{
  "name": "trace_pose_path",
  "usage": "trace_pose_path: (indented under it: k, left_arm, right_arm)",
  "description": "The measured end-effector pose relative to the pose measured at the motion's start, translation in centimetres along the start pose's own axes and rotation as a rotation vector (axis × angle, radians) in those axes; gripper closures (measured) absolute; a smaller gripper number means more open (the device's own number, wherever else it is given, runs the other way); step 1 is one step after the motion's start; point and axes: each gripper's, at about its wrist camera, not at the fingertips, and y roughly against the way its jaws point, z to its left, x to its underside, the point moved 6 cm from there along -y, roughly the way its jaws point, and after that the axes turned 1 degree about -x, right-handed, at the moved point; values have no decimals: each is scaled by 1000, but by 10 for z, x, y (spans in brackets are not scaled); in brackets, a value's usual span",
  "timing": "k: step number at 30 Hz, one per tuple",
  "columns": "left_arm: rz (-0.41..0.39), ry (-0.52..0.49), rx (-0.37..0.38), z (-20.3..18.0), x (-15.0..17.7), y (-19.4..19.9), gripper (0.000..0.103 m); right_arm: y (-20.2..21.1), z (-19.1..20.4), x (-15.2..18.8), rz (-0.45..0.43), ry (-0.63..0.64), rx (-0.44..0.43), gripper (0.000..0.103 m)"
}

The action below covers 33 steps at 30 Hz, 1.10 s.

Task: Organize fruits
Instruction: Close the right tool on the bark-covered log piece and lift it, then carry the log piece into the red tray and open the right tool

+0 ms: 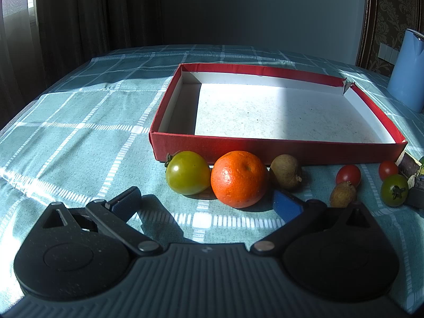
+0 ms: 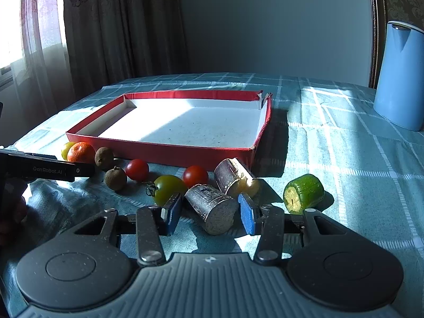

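Progress: nil as far as visible. Red box [image 2: 164,149], shallow, white-lined, open-topped, one far corner torn; sits mid-desk on checked teal cloth [image 1: 79,122]; holds nothing. All fruit outside it, strung along the cloth just before the box's near wall. Judged: sorting not yet begun, every piece left to move.

Stock, from the box's near left corner toward its near right corner:
- Yellow-green tomato [image 1: 187,172], glossy, stem side turned left, touching the next item.
- Orange [image 1: 239,179], pitted skin, bright, largest round piece.
- Brown round fruit [image 1: 285,171], dull, rough, close against the box wall.
- Second brown round fruit [image 2: 115,178], same kind, nearer the desk's front edge.
- Red cherry tomato [image 2: 137,169], shiny.
- Green tomato with dark calyx [image 2: 167,188].
- Second red cherry tomato [image 2: 195,176].
- Two purple-skinned cane sections: near section [image 2: 212,210] lying on its side, pale cut face forward; far section [image 2: 233,177] behind it, by the box's near right corner.
- Green-skinned cut section [image 2: 303,193], yellow pith showing, apart on the right.

Left claw [image 1: 209,202]: wide, holding nothing, low over the cloth, aimed at the orange.
Right claw [image 2: 209,213]: fairly wide, holding nothing, blue pads either side of the near cane section, not visibly touching it.

Also present: blue jug [image 2: 400,79], far right of desk.
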Motion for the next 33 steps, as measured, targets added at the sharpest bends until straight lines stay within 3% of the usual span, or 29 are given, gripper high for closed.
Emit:
trace_pose_path:
  k: [8,13,20,26,33]
  left_arm:
    - [0,0,0,0,0,0,0]
    - [0,0,0,0,0,0,0]
    - [0,0,1,0,0,0,0]
    - [0,0,1,0,0,0,0]
    - [0,0,1,0,0,0,0]
  right_arm:
    - [18,9,-5,-41,9,1,58]
    - [30,19,-40,-118,19,-10,58]
    - [-22,16,-82,-103,17,58,58]
    - [-63,2,-77,-41,5,112,58]
    - [-59,-11,-67,-57,-46,98,57]
